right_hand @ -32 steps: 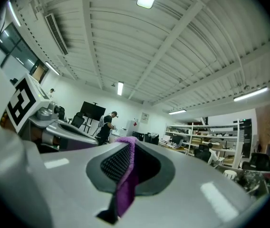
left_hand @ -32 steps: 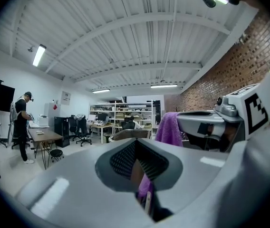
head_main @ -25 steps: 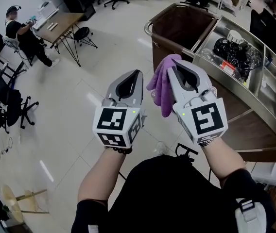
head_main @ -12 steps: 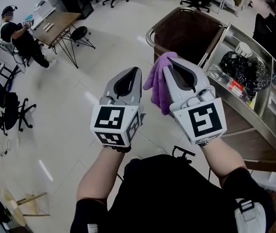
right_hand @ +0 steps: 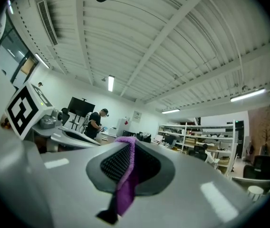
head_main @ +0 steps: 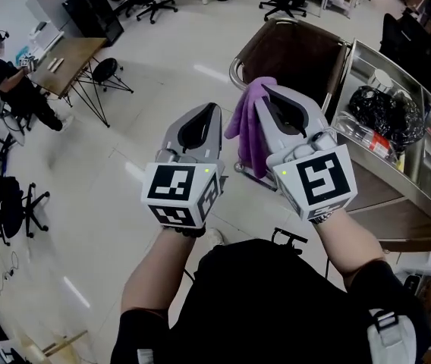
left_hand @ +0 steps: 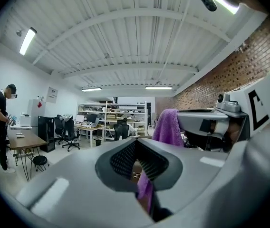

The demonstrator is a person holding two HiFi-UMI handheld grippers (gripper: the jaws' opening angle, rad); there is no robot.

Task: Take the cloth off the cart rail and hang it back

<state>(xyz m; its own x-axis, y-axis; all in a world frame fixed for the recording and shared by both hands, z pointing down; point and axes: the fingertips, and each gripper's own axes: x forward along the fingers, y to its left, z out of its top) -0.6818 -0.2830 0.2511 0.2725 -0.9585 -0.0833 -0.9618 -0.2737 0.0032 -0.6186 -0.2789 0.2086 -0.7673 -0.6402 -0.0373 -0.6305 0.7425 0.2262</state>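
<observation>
Two grippers are up side by side in front of the person, each with one marker cube at its back, both pointing level toward the cart. One purple cloth (head_main: 247,127) is in play, and it hangs from the right gripper (head_main: 268,93). That gripper's jaws are pinched tight on the cloth's top edge, and a fold rides over the tip and trails down between the pads. The rest drapes in the gap between the two grippers, off the cart rail (head_main: 236,63) and short of it.

The left gripper (head_main: 204,111) has its jaws together at the tips, leaving one narrow slot behind them. A sliver of purple shows low in that slot in the left gripper view. Whether the pads touch it there I cannot tell.

One cart stands ahead, with one brown bin (head_main: 295,48) ringed by the rail and a steel tray section (head_main: 420,192) beside it. One black bag (head_main: 386,112) lies in that section. One other person (head_main: 7,78) is at a wooden desk (head_main: 67,55) far off to the left, with several office chairs scattered round the room.
</observation>
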